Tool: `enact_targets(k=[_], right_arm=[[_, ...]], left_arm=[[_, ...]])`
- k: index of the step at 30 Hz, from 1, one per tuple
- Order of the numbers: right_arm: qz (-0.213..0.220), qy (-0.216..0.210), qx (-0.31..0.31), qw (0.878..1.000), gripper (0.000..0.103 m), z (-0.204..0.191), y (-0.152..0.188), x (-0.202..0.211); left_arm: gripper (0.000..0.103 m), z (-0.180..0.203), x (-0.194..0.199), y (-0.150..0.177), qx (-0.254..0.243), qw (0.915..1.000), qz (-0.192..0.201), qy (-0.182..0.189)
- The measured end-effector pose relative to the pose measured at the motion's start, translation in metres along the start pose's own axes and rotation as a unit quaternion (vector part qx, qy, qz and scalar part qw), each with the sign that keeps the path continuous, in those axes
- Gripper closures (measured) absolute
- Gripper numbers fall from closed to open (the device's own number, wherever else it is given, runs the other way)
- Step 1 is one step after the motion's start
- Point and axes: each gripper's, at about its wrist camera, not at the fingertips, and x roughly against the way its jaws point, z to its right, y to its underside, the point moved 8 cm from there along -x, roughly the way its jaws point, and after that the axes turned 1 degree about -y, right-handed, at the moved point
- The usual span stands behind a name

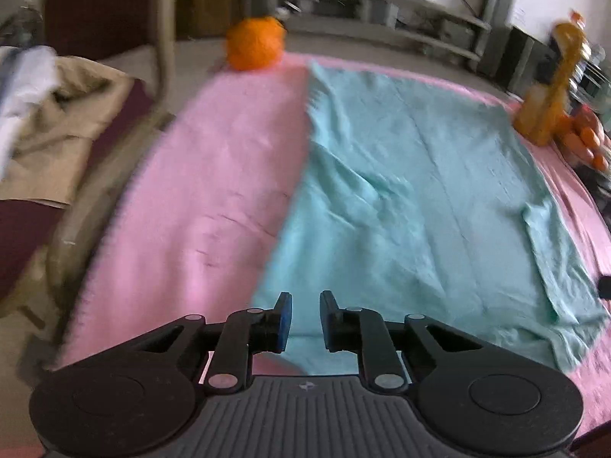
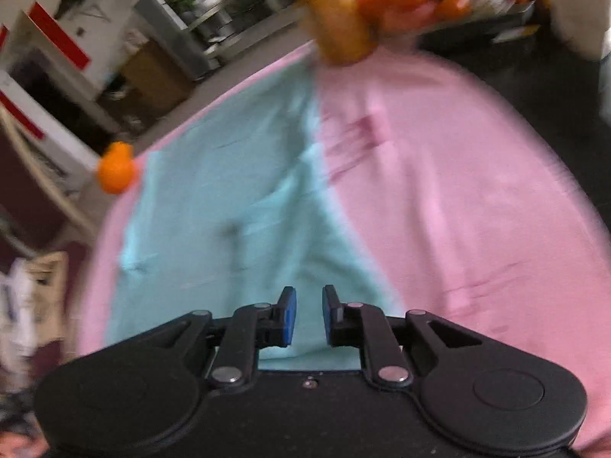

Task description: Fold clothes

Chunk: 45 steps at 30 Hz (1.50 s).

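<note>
Teal garment [image 1: 412, 191], sleeve [image 1: 553, 252] left-view only.

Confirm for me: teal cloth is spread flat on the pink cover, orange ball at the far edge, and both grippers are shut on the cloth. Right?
Not quite. Both grippers are open, not shut on the cloth: the left gripper in the left wrist view and the right gripper in the right wrist view each show a gap between their fingers. The teal cloth does lie spread on the pink cover, with the orange ball at the far edge.

Left claw [image 1: 305, 322], right claw [image 2: 308, 316]: black linkages, seemingly blue pads, silver rivets.
</note>
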Motion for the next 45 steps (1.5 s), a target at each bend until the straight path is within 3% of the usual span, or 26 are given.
enact_targets(k=[3, 5, 8, 10, 14, 17, 20, 23, 26, 28, 32, 36, 39, 45], right_arm=[[-0.042, -0.025, 0.005, 0.999, 0.088, -0.016, 0.014, -0.017], [-0.067, -0.004, 0.028, 0.997, 0.088, -0.019, 0.025, -0.027], [-0.09, 0.01, 0.073, 0.993, 0.086, -0.024, 0.039, -0.026], [-0.11, 0.007, 0.101, 0.989, 0.085, -0.028, 0.048, -0.025], [-0.103, 0.035, 0.173, 0.979, 0.085, -0.038, 0.069, -0.013], [-0.092, 0.045, 0.188, 0.977, 0.085, -0.043, 0.072, -0.006], [-0.065, 0.024, 0.167, 0.983, 0.085, -0.056, 0.056, 0.009], [-0.012, -0.01, 0.154, 0.988, 0.08, -0.081, 0.019, 0.032], [0.044, -0.028, 0.163, 0.985, 0.073, -0.11, -0.027, 0.055], [0.083, -0.034, 0.162, 0.983, 0.066, -0.125, -0.063, 0.065], [0.143, -0.027, 0.126, 0.981, 0.065, -0.128, -0.138, 0.058], [0.165, -0.005, 0.068, 0.984, 0.065, -0.105, -0.206, 0.01], [0.164, 0.044, 0.023, 0.985, 0.061, -0.079, -0.244, -0.051], [0.136, 0.107, -0.023, 0.985, 0.061, -0.023, -0.278, -0.162]], left_arm=[[0.086, 0.036, -0.004, 0.016, -0.091, 0.9955, -0.012, 0.023], [0.087, 0.051, -0.003, 0.031, -0.146, 0.9889, -0.019, 0.018], [0.095, 0.058, 0.006, 0.047, -0.195, 0.9806, -0.018, 0.005], [0.097, 0.056, 0.011, 0.055, -0.208, 0.978, -0.017, 0.0], [0.097, 0.054, 0.015, 0.058, -0.211, 0.9773, -0.018, -0.006], [0.095, 0.049, 0.02, 0.049, -0.186, 0.9822, -0.024, -0.002], [0.085, 0.04, 0.033, 0.012, -0.137, 0.9906, 0.002, 0.002], [0.085, 0.035, 0.047, -0.034, -0.105, 0.9936, 0.041, -0.003], [0.074, 0.03, 0.053, -0.086, -0.085, 0.9935, 0.072, -0.02], [0.072, 0.025, 0.046, -0.12, -0.076, 0.9927, 0.086, -0.034], [0.072, 0.013, 0.008, -0.176, -0.043, 0.9933, 0.091, -0.055], [0.066, 0.002, -0.05, -0.221, -0.004, 0.9946, 0.078, -0.068], [0.061, -0.006, -0.102, -0.242, 0.004, 0.9942, 0.063, -0.087], [0.058, -0.013, -0.191, -0.266, 0.028, 0.9971, 0.032, -0.063]])
